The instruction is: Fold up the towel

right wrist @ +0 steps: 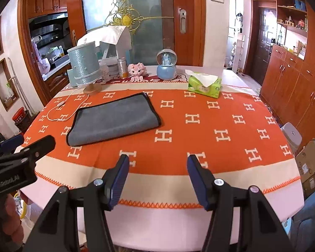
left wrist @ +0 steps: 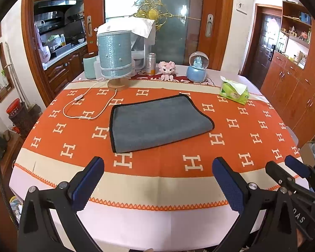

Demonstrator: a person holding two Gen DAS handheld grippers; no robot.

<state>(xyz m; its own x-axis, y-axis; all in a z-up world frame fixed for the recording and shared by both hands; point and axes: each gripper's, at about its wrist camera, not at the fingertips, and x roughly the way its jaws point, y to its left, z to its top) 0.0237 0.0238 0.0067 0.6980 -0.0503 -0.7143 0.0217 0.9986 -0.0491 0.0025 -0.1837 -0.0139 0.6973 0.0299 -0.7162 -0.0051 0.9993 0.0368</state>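
A grey towel [left wrist: 157,122] with a black hem lies folded flat on the orange tablecloth [left wrist: 231,147]; it also shows in the right wrist view [right wrist: 113,119], left of centre. My left gripper [left wrist: 157,166] is open and empty, held above the table's near edge, short of the towel. My right gripper [right wrist: 158,163] is open and empty too, near the front edge and to the right of the towel. The right gripper shows at the lower right of the left wrist view [left wrist: 283,166], and the left gripper at the left edge of the right wrist view [right wrist: 29,142].
A blue-shaded lamp [left wrist: 113,56] with a white cord [left wrist: 82,107] stands behind the towel on the left. A green tissue pack [left wrist: 234,91], a snow globe [left wrist: 197,67], a pink toy [left wrist: 167,68] and a can [left wrist: 151,64] line the back. Cabinets [right wrist: 294,77] stand on the right.
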